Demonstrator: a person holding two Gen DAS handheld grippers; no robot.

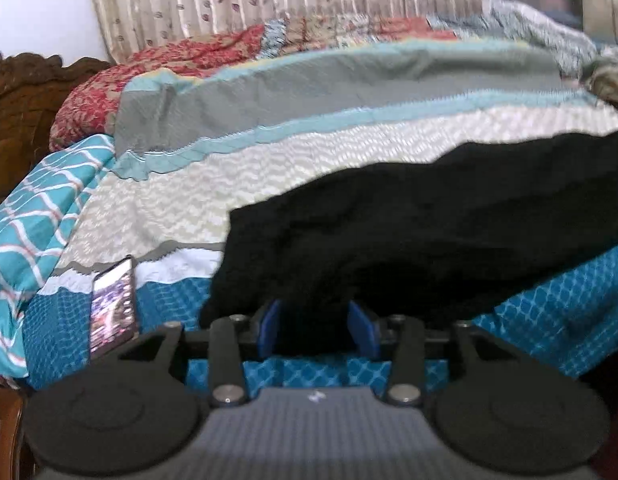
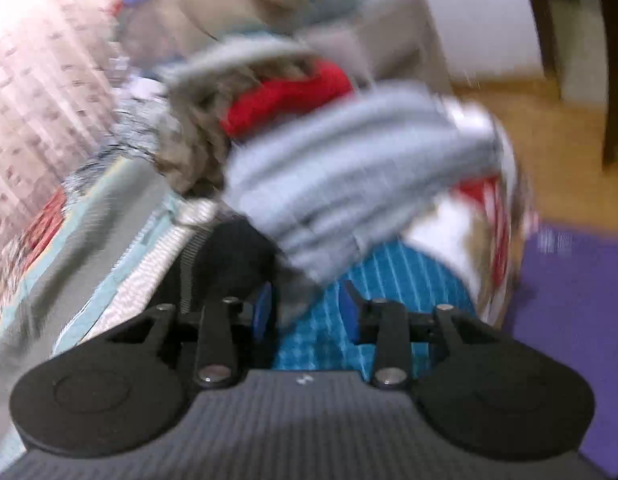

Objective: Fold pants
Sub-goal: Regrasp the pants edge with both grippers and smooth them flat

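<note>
The black pants [image 1: 409, 216] lie spread across the striped bedspread [image 1: 269, 112] in the left wrist view, reaching from the near edge to the right. My left gripper [image 1: 318, 328] is open, its blue pads [image 1: 271, 326] on either side of the pants' near edge. In the blurred right wrist view a dark part of the pants [image 2: 233, 252] lies left of my right gripper [image 2: 307, 312], which is open over the blue patterned bedspread [image 2: 329, 340] with nothing between its pads.
A phone [image 1: 113, 304] leans at the bed's near left edge. Red patterned pillows [image 1: 109, 88] and a curtain lie behind. A pile of grey, red and white clothes [image 2: 349, 152] sits ahead of the right gripper. A purple mat [image 2: 581, 320] covers the floor at right.
</note>
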